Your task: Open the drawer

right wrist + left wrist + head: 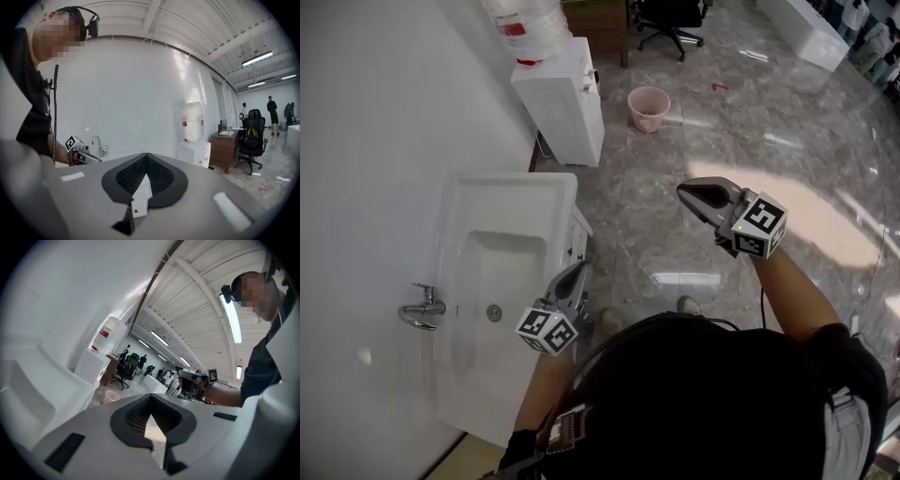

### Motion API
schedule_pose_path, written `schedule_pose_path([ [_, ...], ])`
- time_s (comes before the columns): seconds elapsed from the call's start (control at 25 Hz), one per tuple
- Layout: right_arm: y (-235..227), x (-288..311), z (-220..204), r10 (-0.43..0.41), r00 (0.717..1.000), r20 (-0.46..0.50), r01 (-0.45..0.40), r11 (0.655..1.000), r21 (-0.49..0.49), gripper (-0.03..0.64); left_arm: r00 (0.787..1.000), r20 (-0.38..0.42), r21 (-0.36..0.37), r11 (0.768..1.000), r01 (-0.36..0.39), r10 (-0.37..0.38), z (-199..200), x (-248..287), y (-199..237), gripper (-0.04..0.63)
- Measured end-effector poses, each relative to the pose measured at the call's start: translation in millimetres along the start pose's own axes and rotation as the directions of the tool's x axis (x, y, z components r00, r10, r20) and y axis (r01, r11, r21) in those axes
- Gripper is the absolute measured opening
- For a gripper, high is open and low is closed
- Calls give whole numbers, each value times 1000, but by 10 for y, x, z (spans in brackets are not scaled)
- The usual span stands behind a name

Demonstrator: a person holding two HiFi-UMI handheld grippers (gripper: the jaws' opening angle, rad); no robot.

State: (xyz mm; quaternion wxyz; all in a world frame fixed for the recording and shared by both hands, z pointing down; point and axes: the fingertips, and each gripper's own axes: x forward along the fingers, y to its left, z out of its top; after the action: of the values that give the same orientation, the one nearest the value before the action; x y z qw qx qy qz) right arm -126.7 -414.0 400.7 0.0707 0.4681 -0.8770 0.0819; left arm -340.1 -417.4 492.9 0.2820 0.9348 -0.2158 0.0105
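While the left tongs (578, 272) and right tongs (686, 193) are closed (both empty), they may bump the drawer (578, 244) under the sink (516, 184), not grip it.

A white wall (384, 94) meets glossy grey marble floor (694, 141) with a water dispenser (562, 98), pink bucket (648, 108) and office chair (670, 19).

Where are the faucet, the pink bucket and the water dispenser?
faucet (427, 307), head view, on its chrome body.
pink bucket (649, 119), head view, on its outer wall.
water dispenser (572, 112), head view, on its white cabinet.
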Motion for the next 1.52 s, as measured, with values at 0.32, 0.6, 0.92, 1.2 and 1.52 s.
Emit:
schedule_pose_path([
  [0.32, -365, -620, -338, 144, 990, -7, -144, 988, -62, -5, 972, 39, -45, 972, -231, 232, -508, 592, -254, 0],
  [0.6, -526, -627, -689, 164, 986, -26, -165, 986, -33, -5, 922, 21, -93, 919, -383, 386, -1010, 816, 206, 0],
  [0.92, -788, -301, -1473, 141, 987, -80, -140, 990, 21, -5, 820, -23, -250, 790, -559, 572, -1912, 727, 1249, 6],
  [1.2, -858, 64, -2004, 159, 982, -99, -157, 987, 34, -5, 739, -84, -441, 640, -629, 668, -2571, 569, 2256, 82],
  [1.52, -816, 236, -2700, 196, 967, -160, -181, 978, 104, -5, 676, -178, -521, 514, -681, 715, -3010, 581, 3075, 216],
])
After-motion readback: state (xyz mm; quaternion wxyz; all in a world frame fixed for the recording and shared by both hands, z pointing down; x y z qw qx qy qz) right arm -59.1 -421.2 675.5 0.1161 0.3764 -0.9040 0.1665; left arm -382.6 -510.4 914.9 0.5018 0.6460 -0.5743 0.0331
